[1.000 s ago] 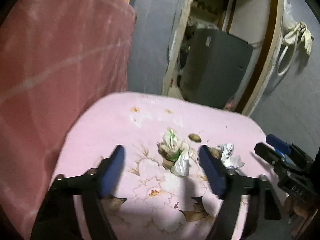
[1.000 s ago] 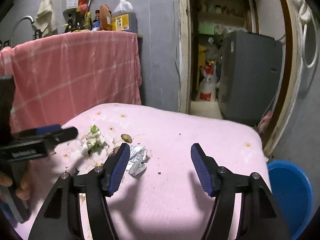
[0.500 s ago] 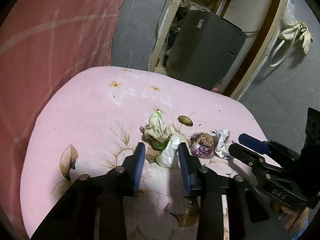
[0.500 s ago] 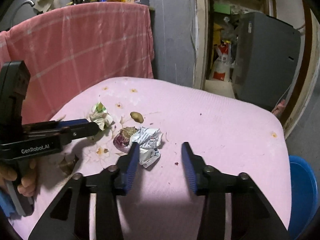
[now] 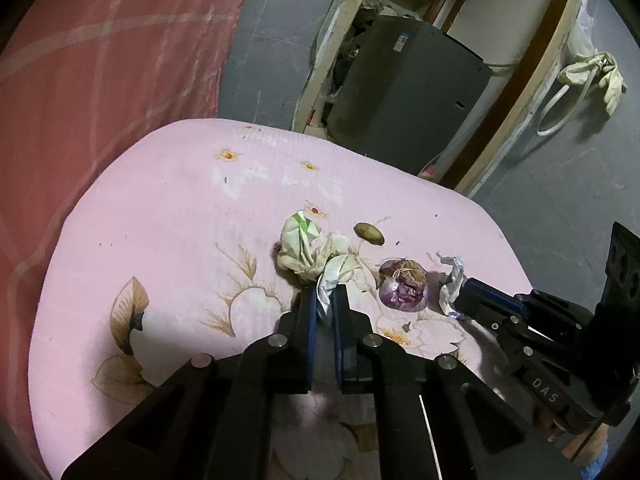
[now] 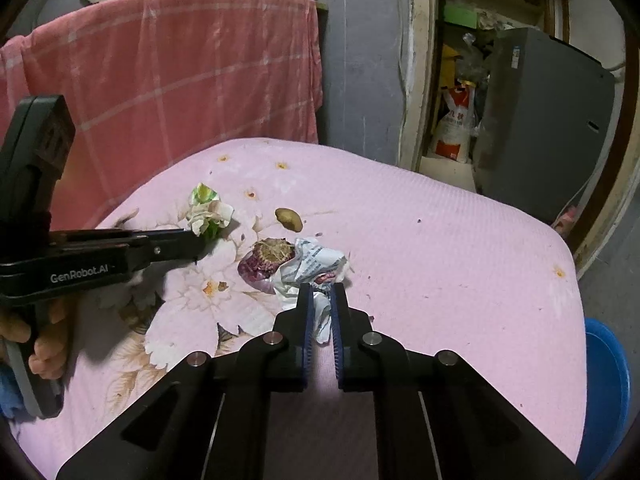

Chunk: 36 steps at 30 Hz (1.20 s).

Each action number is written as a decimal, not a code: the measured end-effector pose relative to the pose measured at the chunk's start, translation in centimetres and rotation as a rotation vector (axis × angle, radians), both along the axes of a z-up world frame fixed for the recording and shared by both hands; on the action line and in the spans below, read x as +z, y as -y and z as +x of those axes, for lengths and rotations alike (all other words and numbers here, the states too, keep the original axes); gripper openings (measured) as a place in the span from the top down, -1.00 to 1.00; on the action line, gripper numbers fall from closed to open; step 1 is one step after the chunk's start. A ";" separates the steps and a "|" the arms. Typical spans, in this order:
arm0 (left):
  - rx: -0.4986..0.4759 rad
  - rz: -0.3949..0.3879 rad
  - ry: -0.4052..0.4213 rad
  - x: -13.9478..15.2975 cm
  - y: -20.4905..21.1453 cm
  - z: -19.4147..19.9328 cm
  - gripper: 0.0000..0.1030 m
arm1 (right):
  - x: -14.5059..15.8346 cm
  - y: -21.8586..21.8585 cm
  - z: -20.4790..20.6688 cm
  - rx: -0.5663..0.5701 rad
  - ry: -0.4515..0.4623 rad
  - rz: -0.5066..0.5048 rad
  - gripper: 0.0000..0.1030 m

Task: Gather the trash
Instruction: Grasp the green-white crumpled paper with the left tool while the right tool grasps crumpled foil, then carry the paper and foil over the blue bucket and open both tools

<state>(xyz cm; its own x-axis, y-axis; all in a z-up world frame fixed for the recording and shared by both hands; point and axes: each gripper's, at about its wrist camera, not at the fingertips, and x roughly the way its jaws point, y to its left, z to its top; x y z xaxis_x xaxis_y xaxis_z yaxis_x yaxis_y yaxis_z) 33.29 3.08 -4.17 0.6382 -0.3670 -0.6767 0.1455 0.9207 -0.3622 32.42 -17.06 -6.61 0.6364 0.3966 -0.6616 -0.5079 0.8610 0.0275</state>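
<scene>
Trash lies on the pink flowered tabletop [image 5: 168, 216]. In the left wrist view my left gripper [image 5: 324, 300] has its jaws closing tight, and its pads pinch the near end of a crumpled white-and-green wrapper [image 5: 302, 246]. In the right wrist view my right gripper [image 6: 322, 308] is closing the same way, pads pressed on a crumpled white printed wrapper [image 6: 316, 264]. Each view also shows the other gripper: the left gripper [image 6: 196, 238] at the green-white wrapper [image 6: 208, 212], the right gripper [image 5: 464, 292] at the printed wrapper [image 5: 450, 282]. A purple onion scrap [image 6: 266, 260] lies between the two wrappers.
A small brown lump [image 6: 288, 218] sits just beyond the onion scrap. A blue bucket [image 6: 604, 392] stands on the floor past the table's right edge. A pink towel [image 6: 180, 68] hangs behind the table, and a grey cabinet [image 6: 540, 120] stands in the doorway.
Both grippers went from wide open to shut, each closing on its own wrapper. Both also tipped down and came closer to the trash.
</scene>
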 end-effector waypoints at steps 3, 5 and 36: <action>0.007 -0.007 0.012 0.1 -0.1 -0.3 0.93 | 0.2 0.4 -0.3 -0.011 0.020 0.022 0.89; 0.014 -0.015 0.029 0.3 -0.1 -0.5 0.93 | 0.5 0.6 -0.4 -0.018 0.033 0.041 0.89; -0.031 0.067 0.588 12.1 11.2 -9.2 0.94 | 11.9 9.9 -10.1 -0.287 0.560 0.268 0.90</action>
